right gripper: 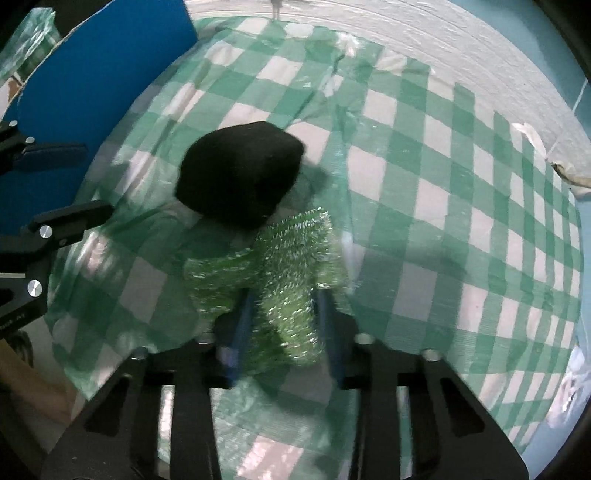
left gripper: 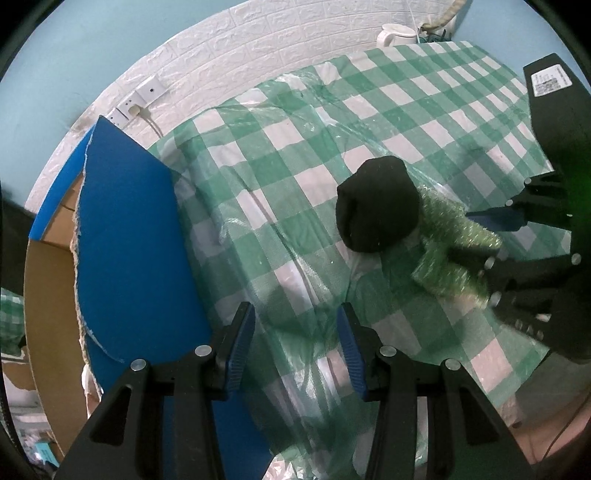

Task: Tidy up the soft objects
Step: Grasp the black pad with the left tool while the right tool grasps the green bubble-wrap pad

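Far left: blue-faced cardboard box point(left gripper: 129, 251) with brown inner walls, standing open beside the table edge.
Wall behind: white brick-pattern panel point(left gripper: 236, 48) with a socket and a plugged-in cord point(left gripper: 138, 110).
Table cover: green-and-white checked cloth point(left gripper: 280, 206) under a clear, wrinkled plastic sheet.
Left gripper point(left gripper: 295, 350): pointing steeply down over bare cloth just beside the box; blue pads parted, nothing between them, touching nothing.
Black soft item point(left gripper: 376, 205): a rounded, dark fabric lump lying on the cloth near the middle of the table, to the right of the left gripper; seen from the right wrist view at point(right gripper: 240, 173).
Green sparkly cloth point(right gripper: 291, 266): a crumpled, glittery green piece lying on the checked cloth, touching the near-right side of the black lump; seen from the left wrist view at point(left gripper: 454, 251).
Right gripper point(right gripper: 284, 325): pointing steeply down onto the green sparkly cloth; blue pads on either side of one fold of it and pressing in, jaws narrowed around the fabric, cloth bulging up between them. Picture slightly blurred here.
Lift: cannot tell whether the green cloth is off the table; most of it lies on the surface.
Far right, back corner: white kettle point(left gripper: 395, 35) past the end of the table.
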Demonstrator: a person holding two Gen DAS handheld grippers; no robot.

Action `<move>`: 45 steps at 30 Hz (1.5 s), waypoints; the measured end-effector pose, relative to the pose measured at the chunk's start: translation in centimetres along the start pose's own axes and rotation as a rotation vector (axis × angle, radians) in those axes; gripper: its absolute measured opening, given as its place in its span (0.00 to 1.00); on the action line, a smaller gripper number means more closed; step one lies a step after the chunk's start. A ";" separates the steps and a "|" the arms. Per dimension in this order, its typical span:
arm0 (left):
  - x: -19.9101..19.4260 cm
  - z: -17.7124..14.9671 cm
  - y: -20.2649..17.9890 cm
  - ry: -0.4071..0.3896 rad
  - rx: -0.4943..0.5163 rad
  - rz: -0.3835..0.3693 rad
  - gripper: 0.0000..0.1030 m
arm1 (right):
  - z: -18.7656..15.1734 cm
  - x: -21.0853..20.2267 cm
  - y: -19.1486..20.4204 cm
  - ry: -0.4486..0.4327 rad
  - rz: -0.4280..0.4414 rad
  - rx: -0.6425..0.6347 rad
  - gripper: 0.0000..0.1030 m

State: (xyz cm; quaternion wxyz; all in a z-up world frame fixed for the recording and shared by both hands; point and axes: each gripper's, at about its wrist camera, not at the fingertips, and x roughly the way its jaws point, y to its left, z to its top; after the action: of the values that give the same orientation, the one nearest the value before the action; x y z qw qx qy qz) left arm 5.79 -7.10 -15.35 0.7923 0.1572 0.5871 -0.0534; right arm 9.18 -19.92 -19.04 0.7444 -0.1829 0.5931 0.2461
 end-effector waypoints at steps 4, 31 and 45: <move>0.3 0.5 -0.3 0.003 0.001 -0.007 0.49 | -0.2 -0.1 -1.6 0.004 0.001 0.019 0.15; 2.9 6.3 -4.9 -0.006 0.046 -0.050 0.75 | -0.5 -1.9 -11.3 -0.077 -0.050 0.164 0.13; 4.6 7.6 -4.4 0.009 0.021 -0.100 0.44 | -0.5 -2.2 -12.3 -0.080 -0.055 0.184 0.13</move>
State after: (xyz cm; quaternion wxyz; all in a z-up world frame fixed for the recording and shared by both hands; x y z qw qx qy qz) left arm 13.01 -13.17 -18.57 0.7842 0.1360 0.5973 -0.0983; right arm 15.59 -30.52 -17.25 0.7877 -0.1199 0.5776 0.1774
